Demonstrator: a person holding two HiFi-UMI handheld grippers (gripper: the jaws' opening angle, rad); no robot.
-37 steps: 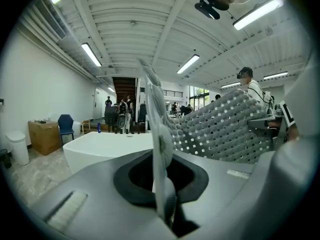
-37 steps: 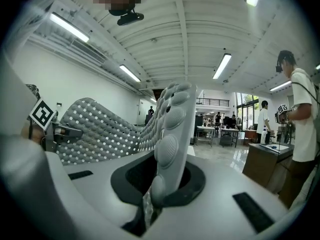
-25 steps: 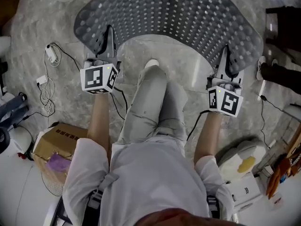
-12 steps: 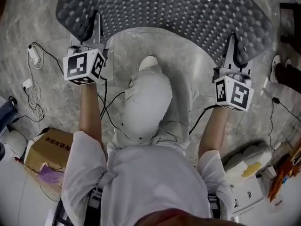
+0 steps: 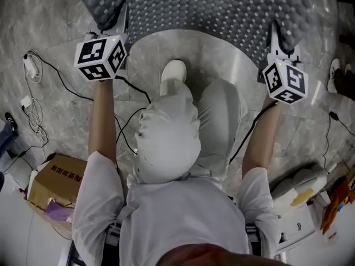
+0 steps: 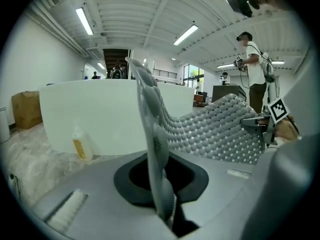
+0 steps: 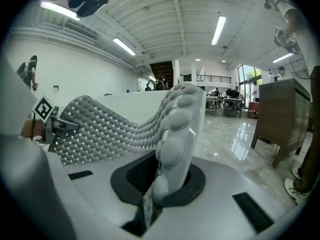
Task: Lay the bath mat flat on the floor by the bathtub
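Lower now, my left tool and right tool clench the bath mat at its near corners, apparently before the bathtub.

The grey bath mat looks like soft rubber, pebbled and perforated, the floor is glossy veined stone, the bathtub smooth matt white

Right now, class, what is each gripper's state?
Left gripper: closed on one end of the grey perforated rubber bath mat.
Right gripper: closed on its other end.
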